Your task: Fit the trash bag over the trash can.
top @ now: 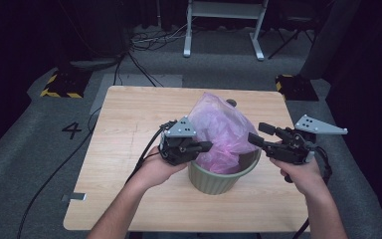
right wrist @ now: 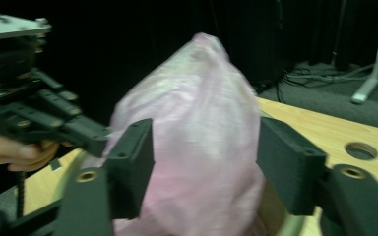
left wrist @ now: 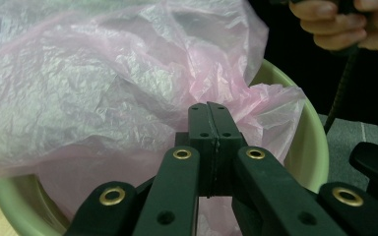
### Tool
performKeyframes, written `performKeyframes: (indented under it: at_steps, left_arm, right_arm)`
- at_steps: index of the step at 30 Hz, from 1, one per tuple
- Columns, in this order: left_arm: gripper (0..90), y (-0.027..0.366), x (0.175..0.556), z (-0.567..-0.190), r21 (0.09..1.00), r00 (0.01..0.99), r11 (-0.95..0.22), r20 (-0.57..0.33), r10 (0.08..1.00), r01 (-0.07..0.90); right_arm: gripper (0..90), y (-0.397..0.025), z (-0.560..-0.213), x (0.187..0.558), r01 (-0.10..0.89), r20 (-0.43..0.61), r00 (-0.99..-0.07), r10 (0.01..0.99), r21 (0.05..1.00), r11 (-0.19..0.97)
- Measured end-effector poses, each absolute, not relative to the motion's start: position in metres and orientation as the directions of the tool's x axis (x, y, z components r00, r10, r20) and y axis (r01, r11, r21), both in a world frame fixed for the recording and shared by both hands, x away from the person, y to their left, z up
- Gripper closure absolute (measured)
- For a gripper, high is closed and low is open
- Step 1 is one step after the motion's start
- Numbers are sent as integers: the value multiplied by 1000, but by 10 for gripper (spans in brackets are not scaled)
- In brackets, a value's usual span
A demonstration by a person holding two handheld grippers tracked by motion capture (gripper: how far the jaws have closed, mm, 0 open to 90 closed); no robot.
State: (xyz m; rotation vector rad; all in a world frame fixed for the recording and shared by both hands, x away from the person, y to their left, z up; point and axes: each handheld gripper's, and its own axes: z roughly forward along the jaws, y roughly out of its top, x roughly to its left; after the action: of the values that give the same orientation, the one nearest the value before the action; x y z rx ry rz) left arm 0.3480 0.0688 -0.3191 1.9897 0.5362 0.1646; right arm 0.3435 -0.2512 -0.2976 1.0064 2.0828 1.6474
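A pale green ribbed round plastic bin (top: pixel 219 177) stands near the front edge of the light wooden surface (top: pixel 124 129). A crinkled translucent pink plastic bag (top: pixel 219 127) sits inside the bin and billows up above its rim. The left gripper (top: pixel 206 146), at the bin's left rim, has its jaws pressed together on a fold of the bag. The right gripper (top: pixel 255 134), at the bin's right rim, is spread wide with the bag between its jaws, gripping nothing.

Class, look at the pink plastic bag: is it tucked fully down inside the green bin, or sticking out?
Sticking out: the pink bag billows well above the green bin's rim.
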Motion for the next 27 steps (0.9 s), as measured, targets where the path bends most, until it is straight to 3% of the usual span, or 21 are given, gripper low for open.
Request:
performKeyframes:
  at_steps: [3, 6, 11, 15, 18, 27]
  left_arm:
    - [898, 72, 346, -321, 878, 894, -374, -120, 432, 299]
    - [897, 73, 347, -323, 875, 891, -371, -131, 434, 309]
    - [868, 72, 351, -324, 875, 890, -358, -156, 429, 326]
    - [703, 75, 352, -321, 875, 885, -333, -193, 424, 351]
    - [664, 79, 352, -315, 887, 882, -301, -205, 424, 351]
    - [589, 75, 355, -302, 902, 866, -223, -248, 435, 370]
  right_arm:
    - [331, -254, -300, 349, 354, 181, -675, 715, 930, 98]
    - [393, -256, -306, 355, 388, 238, -689, 685, 919, 71]
    - [698, -243, -312, 352, 373, 228, -765, 602, 919, 126]
    - [878, -229, -307, 341, 290, 125, -788, 603, 939, 184]
    - [897, -221, -306, 337, 257, 78, -805, 589, 939, 227]
    - [886, -200, -309, 331, 253, 63, -847, 527, 920, 298]
